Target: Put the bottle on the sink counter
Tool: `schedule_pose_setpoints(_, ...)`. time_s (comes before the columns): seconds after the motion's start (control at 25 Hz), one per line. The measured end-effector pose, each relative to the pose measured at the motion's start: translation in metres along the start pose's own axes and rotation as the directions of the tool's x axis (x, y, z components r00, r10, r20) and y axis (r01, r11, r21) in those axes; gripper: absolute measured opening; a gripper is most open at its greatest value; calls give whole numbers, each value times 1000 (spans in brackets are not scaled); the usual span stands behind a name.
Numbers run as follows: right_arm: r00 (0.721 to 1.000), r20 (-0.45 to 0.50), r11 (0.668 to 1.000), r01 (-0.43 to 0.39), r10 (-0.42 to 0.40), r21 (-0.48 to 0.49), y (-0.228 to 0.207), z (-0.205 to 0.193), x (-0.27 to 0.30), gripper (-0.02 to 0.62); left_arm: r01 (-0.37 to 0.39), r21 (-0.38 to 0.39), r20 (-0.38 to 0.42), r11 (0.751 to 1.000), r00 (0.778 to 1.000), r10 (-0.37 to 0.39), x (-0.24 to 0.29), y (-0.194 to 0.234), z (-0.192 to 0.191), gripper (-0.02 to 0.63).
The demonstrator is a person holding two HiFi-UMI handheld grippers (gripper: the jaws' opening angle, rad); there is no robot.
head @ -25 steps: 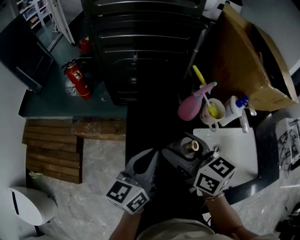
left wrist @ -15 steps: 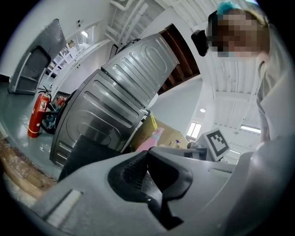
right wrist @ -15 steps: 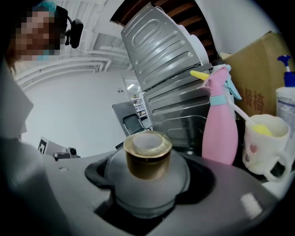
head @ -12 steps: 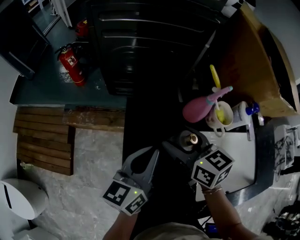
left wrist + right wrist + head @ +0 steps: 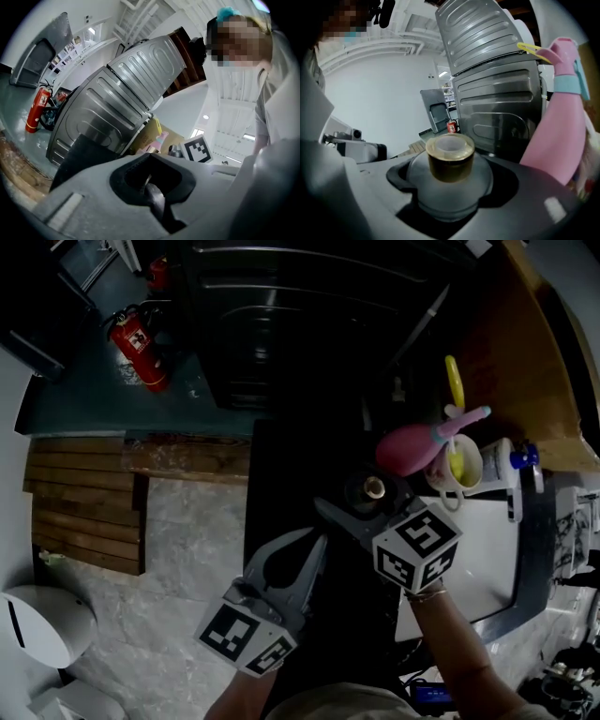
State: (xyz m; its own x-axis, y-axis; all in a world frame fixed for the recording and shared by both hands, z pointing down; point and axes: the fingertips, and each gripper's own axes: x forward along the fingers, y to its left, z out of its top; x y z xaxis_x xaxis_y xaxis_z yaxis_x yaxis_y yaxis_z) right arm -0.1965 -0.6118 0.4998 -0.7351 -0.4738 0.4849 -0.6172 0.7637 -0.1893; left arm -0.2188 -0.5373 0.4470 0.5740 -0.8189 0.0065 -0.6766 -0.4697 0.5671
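**A:** Where's the bottle (image 5: 374, 488) right now?

**B:** Pinched in the right gripper (image 5: 367, 512). The jaws are clamped round its frosted body just under the gold cap, and it stands upright between them. It hangs over a dark strip, short of the white desk (image 5: 492, 563) by the sink, which lies at about 4 o'clock from it.

**A:** Anything crowding it?

**B:** A pink spray bottle (image 5: 411, 448) is close by at 1 o'clock, and a mug (image 5: 466, 465) sits just beyond that at 2 o'clock. The ribbed metal appliance (image 5: 300, 324) fills 12 o'clock. A fire extinguisher (image 5: 131, 343) is well away at 10.

**A:** And the other hand?

**B:** The left gripper (image 5: 315, 542) waits at 7 o'clock with its jaws drawn together on nothing. It looks idle.

**A:** So which step is this?

**B:** The carry, I'd judge: the bottle is grasped but not yet set down. The next move would be to swing it toward 4 o'clock over bare white desk, clear of the spray bottle and mug. It should come down level until the base rests. Only then should the jaws part, or the bottle may tip.
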Motion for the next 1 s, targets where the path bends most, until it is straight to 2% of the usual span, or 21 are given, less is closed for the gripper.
schedule_pose_setpoints(0.24,999,-28,994,38,-41,-106,-12,2,19,341,-1,8,16,1000,1000,1,-3,-1,4,6)
schedule_pose_setpoints(0.52,997,-51,992,44,-50,-118,-14,-3,26,342,16,24,24,1000,1000,-16,-6,-7,10,6)
schedule_pose_setpoints(1.0,993,-73,977,72,-89,-199,-13,-10,24,342,-29,42,65,999,998,26,-20,-1,23,6)
